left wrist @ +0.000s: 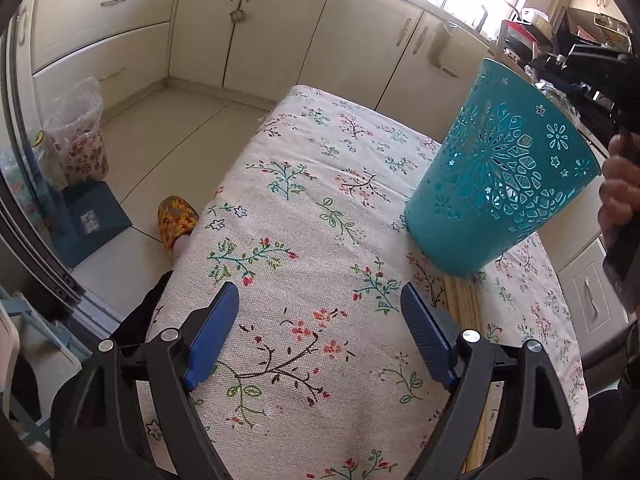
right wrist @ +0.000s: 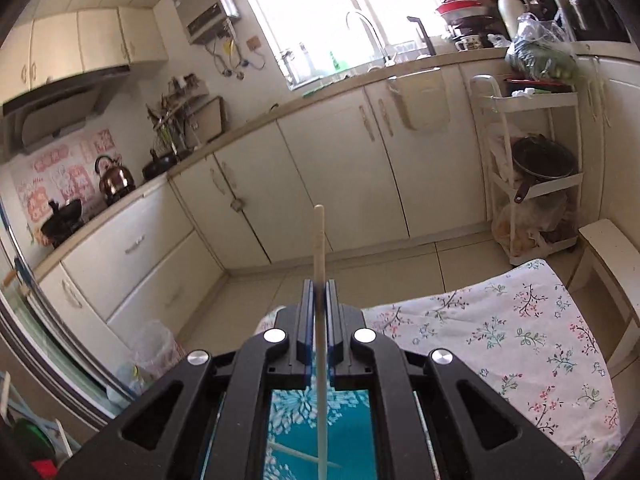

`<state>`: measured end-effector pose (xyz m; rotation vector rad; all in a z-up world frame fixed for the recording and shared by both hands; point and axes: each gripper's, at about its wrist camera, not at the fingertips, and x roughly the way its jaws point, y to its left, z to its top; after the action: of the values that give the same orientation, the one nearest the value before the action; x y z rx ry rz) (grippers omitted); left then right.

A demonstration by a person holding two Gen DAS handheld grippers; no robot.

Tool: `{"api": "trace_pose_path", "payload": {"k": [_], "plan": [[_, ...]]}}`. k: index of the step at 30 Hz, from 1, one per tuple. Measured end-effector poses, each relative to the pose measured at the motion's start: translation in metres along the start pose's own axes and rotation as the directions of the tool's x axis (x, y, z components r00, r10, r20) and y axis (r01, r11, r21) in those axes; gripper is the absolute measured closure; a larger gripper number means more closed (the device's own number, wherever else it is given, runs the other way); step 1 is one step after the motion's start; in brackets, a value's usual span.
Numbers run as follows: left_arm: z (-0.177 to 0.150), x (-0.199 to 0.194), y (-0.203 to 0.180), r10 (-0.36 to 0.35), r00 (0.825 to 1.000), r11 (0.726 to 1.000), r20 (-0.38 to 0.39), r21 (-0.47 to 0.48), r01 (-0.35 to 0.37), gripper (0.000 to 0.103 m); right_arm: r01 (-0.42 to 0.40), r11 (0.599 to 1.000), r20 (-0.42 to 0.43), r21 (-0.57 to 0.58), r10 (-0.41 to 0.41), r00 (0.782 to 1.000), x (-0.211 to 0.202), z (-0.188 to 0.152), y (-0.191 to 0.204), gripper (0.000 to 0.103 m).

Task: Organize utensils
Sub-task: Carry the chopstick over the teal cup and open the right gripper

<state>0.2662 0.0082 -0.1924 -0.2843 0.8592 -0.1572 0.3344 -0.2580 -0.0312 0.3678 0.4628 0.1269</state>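
Left gripper (left wrist: pixel 316 320) gapes wide and empty over the floral tablecloth (left wrist: pixel 280 208). Right gripper (right wrist: pixel 319 296) pinches one chopstick (right wrist: pixel 319 240) above the teal perforated holder (left wrist: pixel 500 172). Risk: the thin stick could pivot and miss the holder's mouth.

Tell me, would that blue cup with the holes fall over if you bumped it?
Probably. The blue cup is already leaning, with its narrow end on the tablecloth. It looks like thin plastic full of cut-outs, so likely light and easy to tip.
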Motion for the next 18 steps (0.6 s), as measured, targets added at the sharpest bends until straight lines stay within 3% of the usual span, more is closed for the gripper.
{"api": "trace_pose_path", "payload": {"k": [1, 4, 7, 9, 11, 14, 15, 18], "plan": [[0.0, 0.0, 0.0, 0.001, 1.0, 1.0, 0.0, 0.0, -0.001, 0.024, 0.006, 1.0, -0.011, -0.019, -0.006, 1.0, -0.001, -0.005, 0.001, 0.087], [0.0, 0.001, -0.001, 0.007, 1.0, 1.0, -0.003, 0.007, -0.007, 0.024, 0.005, 1.0, -0.026, -0.031, -0.005, 1.0, -0.01, -0.014, -0.003, 0.085], [0.0, 0.0, 0.0, -0.001, 1.0, 1.0, -0.001, 0.0, 0.001, 0.024, -0.006, 1.0, 0.05, -0.006, 0.007, 0.999, -0.044, -0.018, -0.011, 0.084], [-0.001, 0.0, 0.0, -0.001, 1.0, 1.0, 0.0, -0.004, 0.001, 0.024, -0.006, 0.997, 0.145, 0.076, -0.006, 0.989, -0.075, -0.015, -0.029, 0.074], [-0.001, 0.001, -0.003, 0.013, 1.0, 1.0, -0.003, 0.007, -0.013, 0.024, -0.031, 0.963, 0.192, 0.269, -0.022, 0.981, -0.097, -0.008, -0.065, 0.072], [-0.001, 0.0, -0.003, 0.018, 1.0, 1.0, -0.002, 0.01, -0.018, 0.024, -0.114, 0.871, 0.152, 0.477, 0.046, 0.987, -0.101, -0.003, -0.106, 0.072], [-0.001, 0.0, -0.003, 0.016, 1.0, 1.0, -0.001, 0.007, -0.016, 0.024, -0.115, 0.865, 0.134, 0.488, 0.056, 0.989, -0.103, -0.003, -0.11, 0.072], [-0.001, 0.0, -0.002, 0.017, 1.0, 1.0, 0.001, 0.003, -0.017, 0.024, -0.04, 0.934, 0.009, 0.355, 0.04, 0.999, -0.106, -0.027, -0.093, 0.072]]}}
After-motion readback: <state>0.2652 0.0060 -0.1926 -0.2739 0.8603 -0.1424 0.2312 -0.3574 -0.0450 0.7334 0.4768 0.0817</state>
